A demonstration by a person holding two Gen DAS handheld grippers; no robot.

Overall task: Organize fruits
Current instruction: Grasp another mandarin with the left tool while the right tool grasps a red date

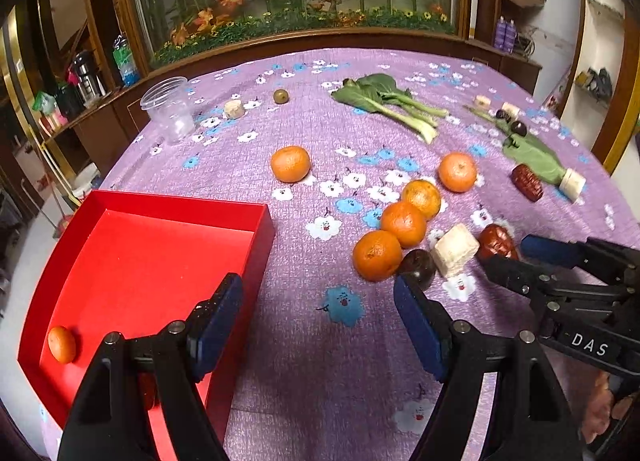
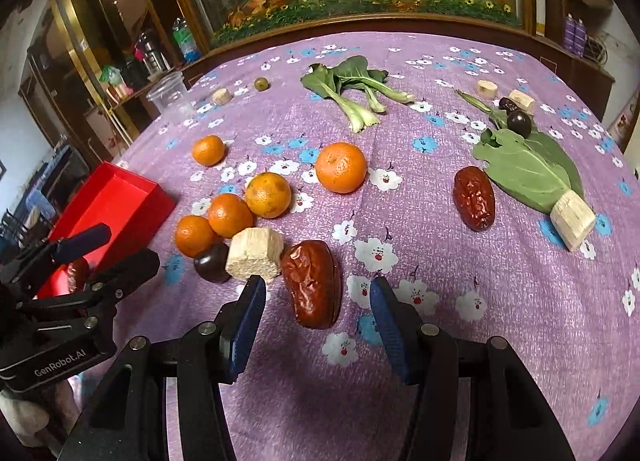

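**One orange boxed, the rest of the fruit still on the cloth**

The red box (image 1: 160,245) lies at about 8 o'clock in the left wrist view and holds a single orange (image 1: 62,344) in its near corner; sorting looks barely begun. A tight row of three oranges (image 1: 403,223) sits at 2 o'clock from the box, touching a dark plum (image 1: 418,267) and a pale cut block (image 1: 456,249). Two more oranges lie apart, further up the cloth. The skins are bright and dimpled, one dulled with brown flecks.

The right gripper (image 2: 318,301) has its pads spread to either side of a wrinkled red date (image 2: 314,283), not pressing it. A second date (image 2: 474,197) lies at 2 o'clock, beside a green leaf (image 2: 528,169). The left gripper (image 1: 320,305) hangs spread and empty over the purple tablecloth (image 1: 320,361).
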